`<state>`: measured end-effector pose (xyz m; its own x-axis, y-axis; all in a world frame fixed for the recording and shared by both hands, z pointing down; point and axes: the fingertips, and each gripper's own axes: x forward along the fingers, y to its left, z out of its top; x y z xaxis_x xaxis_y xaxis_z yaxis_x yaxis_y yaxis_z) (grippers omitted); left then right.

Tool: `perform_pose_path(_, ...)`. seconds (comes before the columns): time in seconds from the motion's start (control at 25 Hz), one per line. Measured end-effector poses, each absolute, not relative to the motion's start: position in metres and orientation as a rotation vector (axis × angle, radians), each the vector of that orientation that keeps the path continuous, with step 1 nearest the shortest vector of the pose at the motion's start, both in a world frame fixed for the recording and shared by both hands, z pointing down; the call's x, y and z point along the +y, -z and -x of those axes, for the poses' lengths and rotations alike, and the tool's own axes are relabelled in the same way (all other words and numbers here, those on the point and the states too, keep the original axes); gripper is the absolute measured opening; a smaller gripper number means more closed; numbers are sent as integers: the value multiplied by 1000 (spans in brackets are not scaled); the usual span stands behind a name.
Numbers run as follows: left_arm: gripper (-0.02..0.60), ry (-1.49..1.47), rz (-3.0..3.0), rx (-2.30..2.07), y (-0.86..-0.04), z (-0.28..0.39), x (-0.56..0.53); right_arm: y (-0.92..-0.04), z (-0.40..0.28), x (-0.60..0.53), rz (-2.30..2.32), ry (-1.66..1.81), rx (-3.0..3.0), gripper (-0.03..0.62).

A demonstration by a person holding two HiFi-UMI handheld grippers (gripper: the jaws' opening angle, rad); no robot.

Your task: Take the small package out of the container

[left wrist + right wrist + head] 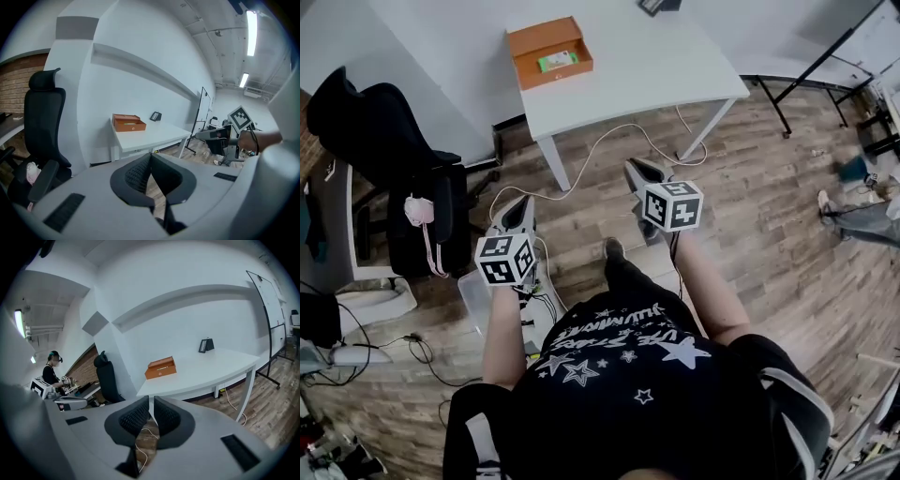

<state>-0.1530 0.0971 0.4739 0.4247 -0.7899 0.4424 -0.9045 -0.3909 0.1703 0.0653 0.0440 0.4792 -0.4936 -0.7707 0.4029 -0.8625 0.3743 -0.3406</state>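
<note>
Orange container [549, 52] sat open on white table [656, 66], well ahead of me; small package [557, 62] lay inside it; my left gripper [523, 208] and right gripper [639, 176] were both closed, empty; best, I judged: approach squarely, open one gripper before crossing rim.

An orange-brown container [549, 52], a shallow rectangular box with its top open, is sitting flat on a white table [647, 66], close to the far left corner in the head view. A small green-and-white package [557, 62] is lying flat inside it, toward the box's near side. In both gripper views the box is showing only its orange outer walls, hiding the package.
</note>
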Motion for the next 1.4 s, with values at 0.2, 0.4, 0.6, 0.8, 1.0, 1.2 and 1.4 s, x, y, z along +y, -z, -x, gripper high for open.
perform_pose_path(0.2, 20, -425, -2273, -1482, -468, 134, 32, -476, -80, -28, -1413, -788, -2479, 61)
perform_pose_path(0.4, 18, -440, -2257, -1519, -467, 121, -23, -479, -92, -91, -1371, -798, -2498, 61)
perform_pose_path(0.6, 18, -457, -2231, -1561, -470, 111, -61, -482, -101, -131, -1318, -789, -2522, 61)
perform_pose_path(0.8, 20, -470, -2236, -1575, -466, 97, -87, -485, -112, -155, -1306, -820, -2525, 61)
perform_pose_path(1.0, 20, -479, -2212, -1593, -464, 101, -100, -492, -110, -163, -1278, -861, -2525, 61)
perform_pose_path(1.2, 20, -481, -2225, -1592, -463, 110, -122, -498, -105, -182, -1286, -877, -2510, 61)
perform_pose_path(1.4, 18, -463, -2251, -1585, -460, 121, -162, -494, -99, -210, -1313, -852, -2503, 61)
